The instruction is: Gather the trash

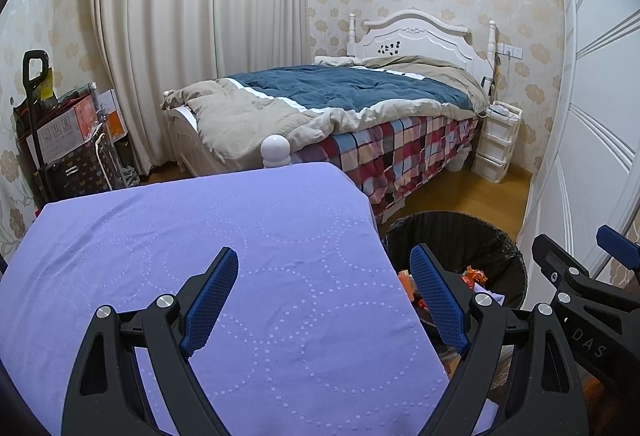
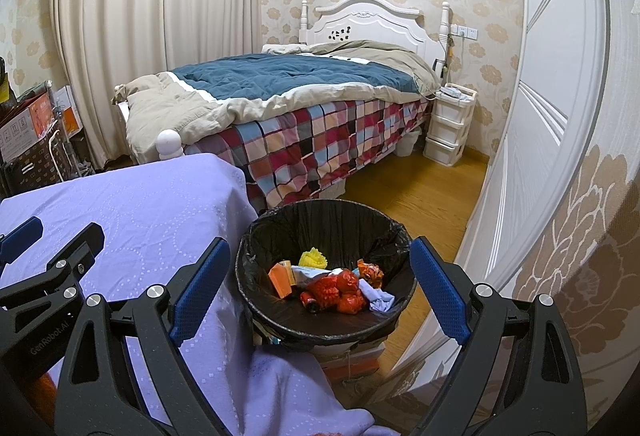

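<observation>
- Two grippers are hovering over a table draped in a lavender cloth [image 1: 224, 236] with dotted ring patterns, and that cloth is filling most of the lower left wrist view.
- Left gripper [image 1: 326, 300] is sitting with its jaws spread wide and nothing between them but cloth; right gripper [image 2: 320, 290] is doing the same, wide apart and empty, framing the bin.
- Trash bin [image 2: 256, 256], black-lined, is standing just beside the table's edge at about 5 o'clock from the cloth in the left view, dead centre in the right one.
- Trash [image 2: 332, 286] is already lying inside: crinkly red-orange wrappers, a small orange box, something yellow and frilly, a bit of pale paper.
- Behind all that, a bed [image 1: 340, 96] with a white headboard is taking up 12 o'clock, wearing a navy-and-beige duvet over a checked sheet.
- White plastic drawers [image 1: 496, 144] are standing by the headboard around 2 o'clock, cream curtains [image 1: 200, 16] are hanging at 11, boxes and bags [image 1: 68, 132] are piling up at 9.
- Floral wallpaper all round, wood floor, white wardrobe door at 3 o'clock.
- Readable writing: "DAS" on the right gripper's arm in the left view, "GenRobot.AI" on the left gripper's body in the right view.
</observation>
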`<state>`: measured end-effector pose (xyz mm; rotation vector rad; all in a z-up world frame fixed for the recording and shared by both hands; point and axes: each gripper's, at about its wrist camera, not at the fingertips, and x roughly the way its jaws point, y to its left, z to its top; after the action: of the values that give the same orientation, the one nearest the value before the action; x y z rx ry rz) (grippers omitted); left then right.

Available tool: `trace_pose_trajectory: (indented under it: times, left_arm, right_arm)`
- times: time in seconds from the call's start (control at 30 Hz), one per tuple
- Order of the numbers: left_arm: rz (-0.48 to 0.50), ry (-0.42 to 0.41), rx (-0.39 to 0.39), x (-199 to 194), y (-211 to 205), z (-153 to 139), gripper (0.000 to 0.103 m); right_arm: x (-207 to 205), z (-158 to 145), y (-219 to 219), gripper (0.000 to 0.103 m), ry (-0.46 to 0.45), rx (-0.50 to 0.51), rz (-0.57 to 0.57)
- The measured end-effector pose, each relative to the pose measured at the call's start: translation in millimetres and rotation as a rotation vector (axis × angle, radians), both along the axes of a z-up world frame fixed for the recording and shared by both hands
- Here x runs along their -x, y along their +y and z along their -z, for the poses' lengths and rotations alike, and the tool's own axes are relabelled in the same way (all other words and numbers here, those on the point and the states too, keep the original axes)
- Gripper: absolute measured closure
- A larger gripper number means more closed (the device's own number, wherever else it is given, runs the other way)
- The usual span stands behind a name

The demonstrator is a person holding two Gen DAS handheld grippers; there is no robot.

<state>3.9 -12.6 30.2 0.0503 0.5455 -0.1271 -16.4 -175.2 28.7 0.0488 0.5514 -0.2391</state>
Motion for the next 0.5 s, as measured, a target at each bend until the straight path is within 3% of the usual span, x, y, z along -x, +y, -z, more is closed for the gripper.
trace_pose_trajectory:
  times: [0.5]
  left_arm:
    - [-0.009,-0.016,-0.023,10,3,11,0.018]
  right_arm:
    - [0,0,0,0.014,0.000,0.000,0.000]
